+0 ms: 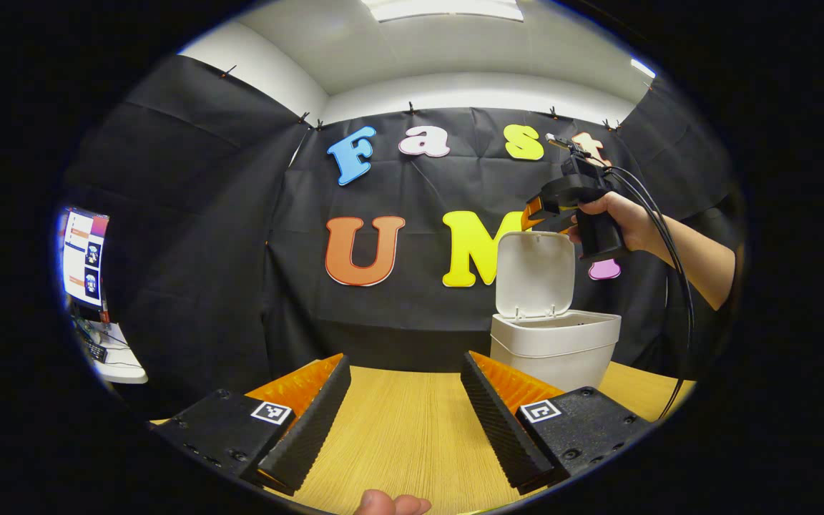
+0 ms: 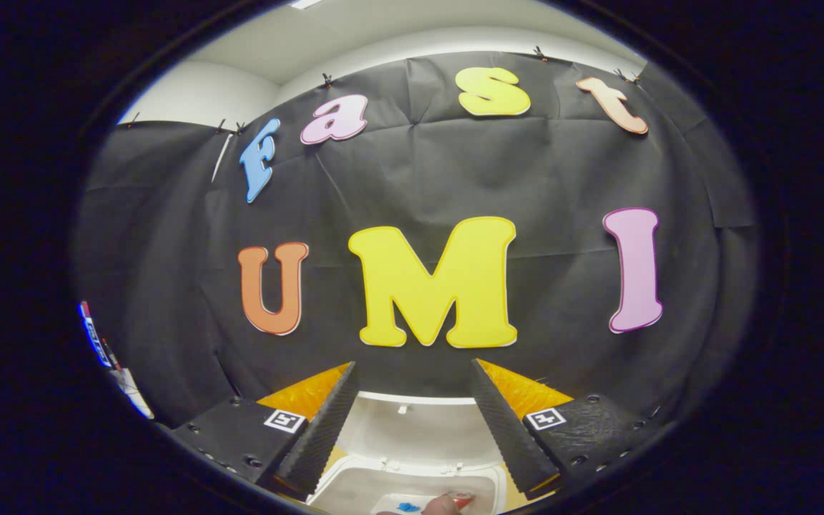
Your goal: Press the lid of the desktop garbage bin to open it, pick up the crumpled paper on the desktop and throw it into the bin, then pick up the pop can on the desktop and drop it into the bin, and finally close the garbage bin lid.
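The white desktop garbage bin is seen standing on the wooden table, toward the back right in the left gripper view, close to the black cloth wall. Its lid is flipped up and stands nearly upright on the rear hinge, so the bin is wide open.

The left gripper is held low over the table with its jaws spread wide and nothing between them, just bare wood grain. A fingertip or two of the holding hand can be spotted at the bottom edge of that view.

The right gripper is seen in the left gripper view up above the raised lid, gripped by a hand with cables trailing off it. From its own camera, the right gripper is parked right over the open bin, jaws wide apart and nothing pinched in them. Down inside the bin, something white with a blue mark and a bit of red can be made out, but what exactly it is can't be told.

A monitor sits off at the far left.
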A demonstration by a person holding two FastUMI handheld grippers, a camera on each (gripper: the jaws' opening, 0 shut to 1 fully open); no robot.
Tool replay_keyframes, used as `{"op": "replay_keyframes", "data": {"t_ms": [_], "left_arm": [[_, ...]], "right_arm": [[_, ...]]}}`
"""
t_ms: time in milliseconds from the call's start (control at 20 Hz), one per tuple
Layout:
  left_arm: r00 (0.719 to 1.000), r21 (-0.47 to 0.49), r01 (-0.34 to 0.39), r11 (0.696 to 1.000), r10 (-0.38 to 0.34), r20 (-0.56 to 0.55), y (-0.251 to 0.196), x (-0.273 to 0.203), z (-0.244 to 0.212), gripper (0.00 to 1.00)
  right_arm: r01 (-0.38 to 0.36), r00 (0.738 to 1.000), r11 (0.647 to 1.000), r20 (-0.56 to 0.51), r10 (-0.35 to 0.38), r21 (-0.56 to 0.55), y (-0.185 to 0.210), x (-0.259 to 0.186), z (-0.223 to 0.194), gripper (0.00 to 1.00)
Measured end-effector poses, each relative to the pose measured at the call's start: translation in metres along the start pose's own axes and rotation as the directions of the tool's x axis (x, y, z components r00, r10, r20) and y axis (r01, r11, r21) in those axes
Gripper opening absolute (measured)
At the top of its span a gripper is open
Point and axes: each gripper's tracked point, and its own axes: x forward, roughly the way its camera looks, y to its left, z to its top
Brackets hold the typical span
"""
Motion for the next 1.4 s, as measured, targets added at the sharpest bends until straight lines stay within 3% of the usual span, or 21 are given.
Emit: {"op": "replay_keyframes", "data": {"t_ms": [250, 600, 1100, 1400], "left_arm": [[1.000, -0.013, 0.005, 1.000, -0.006, -0.030, -0.003, 0.003, -0.009, 0.99], [0.998, 0.000, 0.038, 0.999, -0.038, -0.042, -0.025, -0.001, -0.017, 0.99], [0.998, -0.020, 0.054, 0.998, -0.055, -0.033, -0.046, -0.007, -0.015, 0.99], [0.997, -0.018, 0.070, 0.997, -0.071, -0.043, -0.060, -0.010, -0.015, 0.99]], "right_arm": [[-0.010, 1.000, 1.000, -0.018, 0.010, 0.004, -0.002, -0.012, -0.007, 0.93], [-0.061, 0.997, 0.998, -0.039, 0.061, 0.005, 0.004, -0.064, -0.030, 0.94], [-0.107, 0.988, 0.994, -0.115, 0.107, 0.007, 0.003, -0.119, -0.113, 0.96], [-0.116, 0.983, 0.993, -0.139, 0.117, 0.010, 0.008, -0.130, -0.155, 0.96]]}}
